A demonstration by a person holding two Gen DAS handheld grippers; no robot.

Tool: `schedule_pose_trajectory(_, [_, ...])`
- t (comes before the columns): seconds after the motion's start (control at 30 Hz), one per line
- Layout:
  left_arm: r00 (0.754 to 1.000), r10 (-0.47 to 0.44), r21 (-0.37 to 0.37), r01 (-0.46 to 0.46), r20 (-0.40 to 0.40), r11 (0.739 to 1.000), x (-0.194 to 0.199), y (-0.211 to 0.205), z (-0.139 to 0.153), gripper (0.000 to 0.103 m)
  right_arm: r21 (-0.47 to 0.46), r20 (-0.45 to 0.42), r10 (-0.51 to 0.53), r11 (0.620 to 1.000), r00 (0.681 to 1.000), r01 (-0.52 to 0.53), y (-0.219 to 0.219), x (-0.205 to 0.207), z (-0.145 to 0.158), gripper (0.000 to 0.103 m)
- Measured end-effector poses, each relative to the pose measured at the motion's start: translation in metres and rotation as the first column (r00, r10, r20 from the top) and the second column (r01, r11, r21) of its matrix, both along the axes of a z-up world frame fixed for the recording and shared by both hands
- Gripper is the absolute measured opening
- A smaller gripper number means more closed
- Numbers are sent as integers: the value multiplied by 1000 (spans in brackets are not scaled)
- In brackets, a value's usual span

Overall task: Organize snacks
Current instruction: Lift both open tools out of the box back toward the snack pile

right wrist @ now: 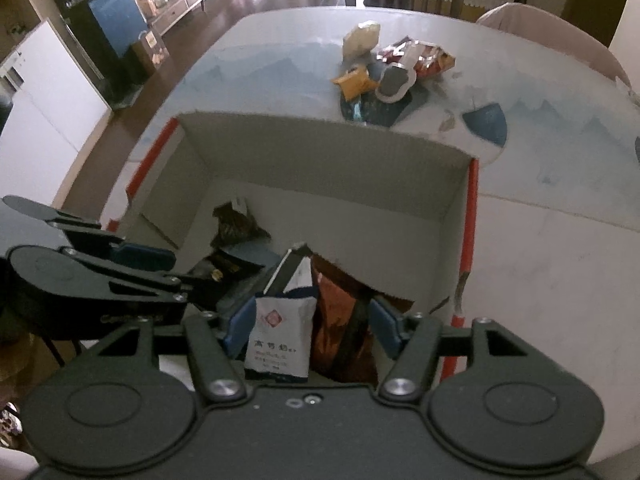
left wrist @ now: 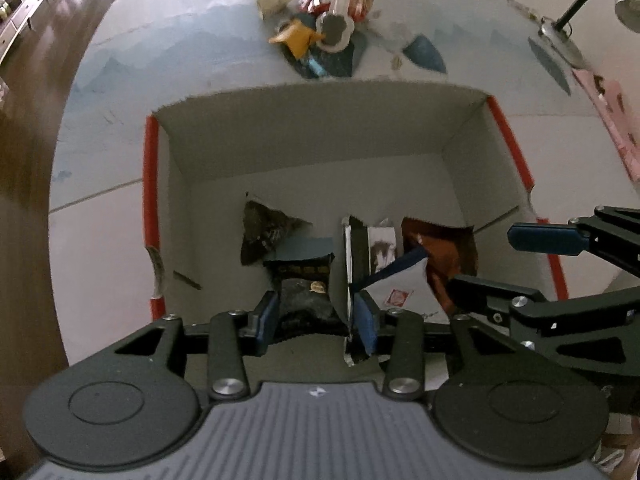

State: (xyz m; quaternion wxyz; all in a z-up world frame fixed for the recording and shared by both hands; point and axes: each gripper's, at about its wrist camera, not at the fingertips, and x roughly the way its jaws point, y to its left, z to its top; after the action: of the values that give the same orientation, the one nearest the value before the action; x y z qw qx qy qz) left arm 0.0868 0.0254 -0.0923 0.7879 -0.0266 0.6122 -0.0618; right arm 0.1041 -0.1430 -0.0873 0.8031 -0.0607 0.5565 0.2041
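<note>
Cardboard box [left wrist: 316, 128] holding snack packets [right wrist: 280, 332], both grippers' jaws apart, gripping nothing

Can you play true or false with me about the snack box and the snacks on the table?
1. The cardboard box has red edges. True.
2. The box has no snacks in it. False: several packets lie inside, among them a white packet and a brown packet.
3. More snacks wait in a pile on the table beyond the box. True.
4. The right gripper is squeezing the white packet. False: its jaws are open, with the packets between them.
5. A yellow packet lies inside the box. False: it is in the pile on the table.
</note>
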Motion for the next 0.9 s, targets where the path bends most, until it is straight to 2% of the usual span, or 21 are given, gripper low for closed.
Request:
schedule_pose_trajectory(0.17, [999, 17, 5, -17, 49, 1000, -2, 3, 17, 47, 30, 28, -13, 999, 1000, 12, -7, 1, 15, 72])
schedule_pose_trajectory(0.4, [992, 2, 21, -4, 124, 1000, 0, 0, 49, 48, 75, 52, -27, 997, 998, 23, -15, 7, 35, 80])
schedule_pose_trajectory(0.53, [984, 1, 29, -6, 179, 1000, 7, 1, 67, 57, 88, 77, -28, 996, 997, 21, -18, 16, 49, 88])
schedule_pose_trajectory(0.73, [971, 3, 39, -13, 240, 999, 23, 1, 89, 65, 107, 100, -26, 994, 995, 15, -24, 36, 68, 90])
schedule_pose_trajectory(0.9, [963, 0, 55, -15, 269, 998, 41, -3, 98, 65, 108, 131, -35, 994, 991, 21, -28, 58, 83, 98])
